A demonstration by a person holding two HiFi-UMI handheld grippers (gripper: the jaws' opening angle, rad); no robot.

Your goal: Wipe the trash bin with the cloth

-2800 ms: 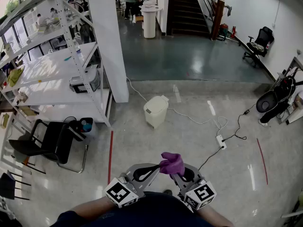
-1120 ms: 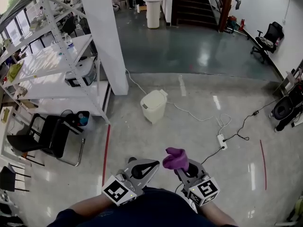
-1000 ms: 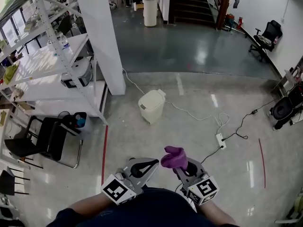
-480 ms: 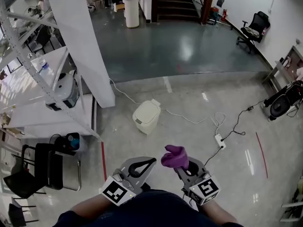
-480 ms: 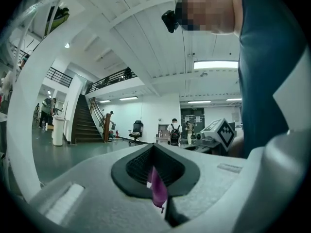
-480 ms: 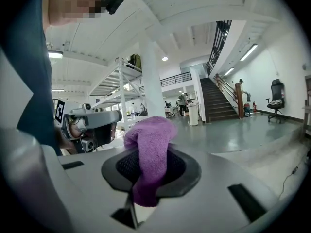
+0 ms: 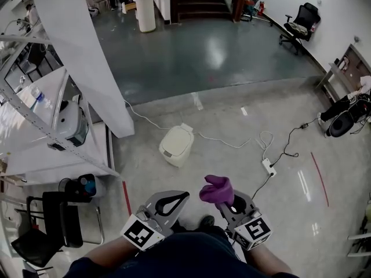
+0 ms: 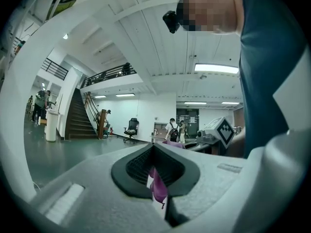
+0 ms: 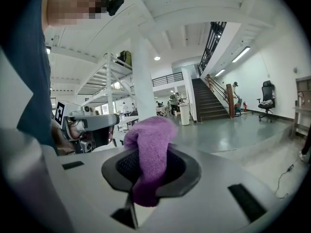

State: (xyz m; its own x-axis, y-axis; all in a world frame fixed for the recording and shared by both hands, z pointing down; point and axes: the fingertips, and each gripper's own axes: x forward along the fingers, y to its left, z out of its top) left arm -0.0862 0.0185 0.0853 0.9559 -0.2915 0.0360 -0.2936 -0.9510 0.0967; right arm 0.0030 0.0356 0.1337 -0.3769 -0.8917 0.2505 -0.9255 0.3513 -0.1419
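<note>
I am recording the right gripper clamping the purple cloth. Its jaws are closing on the fold, and the bulk is bunching above the tips. The left gripper is sitting beside it at 9 o'clock, jaws pressed together. A purple sliver is showing in their slit, and I cannot tell what it is. The cream trash bin is standing on the floor at 11 o'clock, lid down, well apart from both grippers.
</note>
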